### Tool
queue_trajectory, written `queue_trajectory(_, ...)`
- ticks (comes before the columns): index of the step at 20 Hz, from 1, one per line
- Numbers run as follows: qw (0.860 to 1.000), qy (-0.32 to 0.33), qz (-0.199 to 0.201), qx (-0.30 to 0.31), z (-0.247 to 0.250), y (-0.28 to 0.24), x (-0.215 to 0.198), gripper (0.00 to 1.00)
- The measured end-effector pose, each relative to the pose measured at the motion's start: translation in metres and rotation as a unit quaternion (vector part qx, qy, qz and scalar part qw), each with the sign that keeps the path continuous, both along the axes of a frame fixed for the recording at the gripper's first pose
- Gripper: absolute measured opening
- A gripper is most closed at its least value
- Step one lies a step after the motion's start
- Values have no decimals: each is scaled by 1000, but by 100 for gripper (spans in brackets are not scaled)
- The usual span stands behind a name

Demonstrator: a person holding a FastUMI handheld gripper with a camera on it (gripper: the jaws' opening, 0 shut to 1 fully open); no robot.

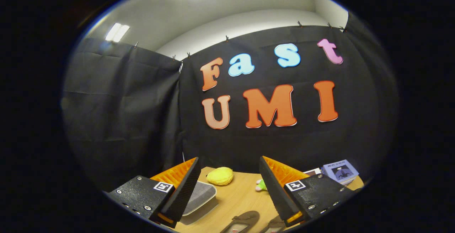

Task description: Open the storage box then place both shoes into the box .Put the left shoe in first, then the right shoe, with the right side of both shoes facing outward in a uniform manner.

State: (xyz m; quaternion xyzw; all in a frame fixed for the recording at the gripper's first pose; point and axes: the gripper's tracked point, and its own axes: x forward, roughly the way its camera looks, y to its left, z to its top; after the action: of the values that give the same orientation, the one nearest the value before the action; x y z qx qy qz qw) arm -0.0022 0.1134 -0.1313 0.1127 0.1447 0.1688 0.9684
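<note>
The gripper [227, 187] hangs released above the table [238, 197], fingers spread wide with nothing between them. Below and between the fingers lie two shoes [245, 220], side by side. The box [201, 195] sits just behind the left finger. Beyond the fingers rest a yellow toy [220, 176] and a booklet [339, 172].

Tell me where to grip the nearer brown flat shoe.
Probably the side wall of the brown flat shoe, coming from above: it lies flat on the wooden table, opening up, between the open fingers. Which foot it fits I cannot tell.
</note>
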Motion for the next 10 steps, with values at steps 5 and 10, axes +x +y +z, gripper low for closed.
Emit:
queue_trajectory(5, 989, 118, 64, 58, -82, 50, -11, 99)
queue_trajectory(10, 972, 194, 102, 82, -137, 92, -23, 99)
